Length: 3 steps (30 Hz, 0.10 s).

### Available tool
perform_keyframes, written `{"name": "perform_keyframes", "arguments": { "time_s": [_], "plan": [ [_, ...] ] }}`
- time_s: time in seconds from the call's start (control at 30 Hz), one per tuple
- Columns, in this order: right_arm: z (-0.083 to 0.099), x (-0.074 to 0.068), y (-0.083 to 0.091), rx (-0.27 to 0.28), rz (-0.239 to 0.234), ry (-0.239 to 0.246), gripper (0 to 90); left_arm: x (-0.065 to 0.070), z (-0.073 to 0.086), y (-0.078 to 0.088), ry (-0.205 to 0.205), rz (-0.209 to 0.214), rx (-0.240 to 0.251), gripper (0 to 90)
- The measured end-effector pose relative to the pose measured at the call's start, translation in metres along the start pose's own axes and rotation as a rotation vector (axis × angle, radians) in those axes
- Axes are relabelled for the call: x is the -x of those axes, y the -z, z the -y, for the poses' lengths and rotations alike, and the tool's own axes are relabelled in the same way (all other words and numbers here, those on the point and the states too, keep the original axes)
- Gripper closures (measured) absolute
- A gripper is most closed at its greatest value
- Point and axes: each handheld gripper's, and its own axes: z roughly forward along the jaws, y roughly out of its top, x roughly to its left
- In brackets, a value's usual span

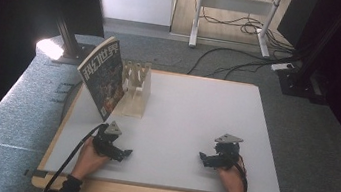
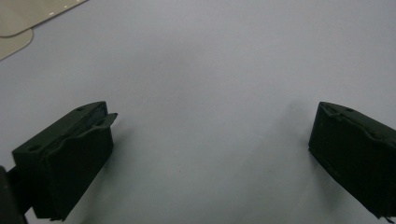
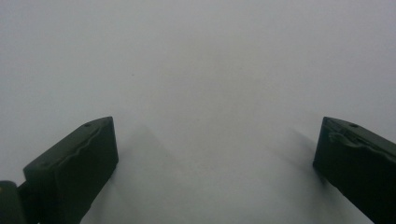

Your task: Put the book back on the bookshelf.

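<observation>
Two hand-held grippers rest low over the near part of the table (image 1: pixel 194 124), both with jaws spread wide and nothing between them. The left gripper (image 1: pixel 122 154) sits near the near-left corner; in the left gripper view its black fingers (image 2: pixel 70 158) stand far apart over bare white surface. The right gripper (image 1: pixel 205 159) sits toward the near-right, pointing inward; the right gripper view shows its fingers (image 3: pixel 74 163) likewise apart above the plain tabletop.

The nearest thing to the left gripper is a magazine (image 1: pixel 103 76), standing tilted on edge at the far-left of the table and leaning against a wooden rack (image 1: pixel 136 91) with upright pegs, which sits just beside it toward the far edge. The magazine's lower corner comes down a short way beyond the left gripper without touching it.

Judged from this layout, the work is at its opening step: neither tool has approached the magazine, and no grasp is begun. The next move would call for the left gripper to rise and travel toward the far-left, turning so that its open jaws straddle the thin free edge of the cover, with the right gripper free to steady the rack.
</observation>
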Motion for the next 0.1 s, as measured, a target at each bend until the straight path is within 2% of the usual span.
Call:
{"name": "perform_keyframes", "arguments": {
  "time_s": [0.1],
  "plan": [
    [0.0000, 0.0000, 0.0000, 0.000, -0.001, 0.000, 0.0, -0.0001, 0.0001, 0.0000, 0.002, 0.000, 0.001, 0.0]
  ]
}}
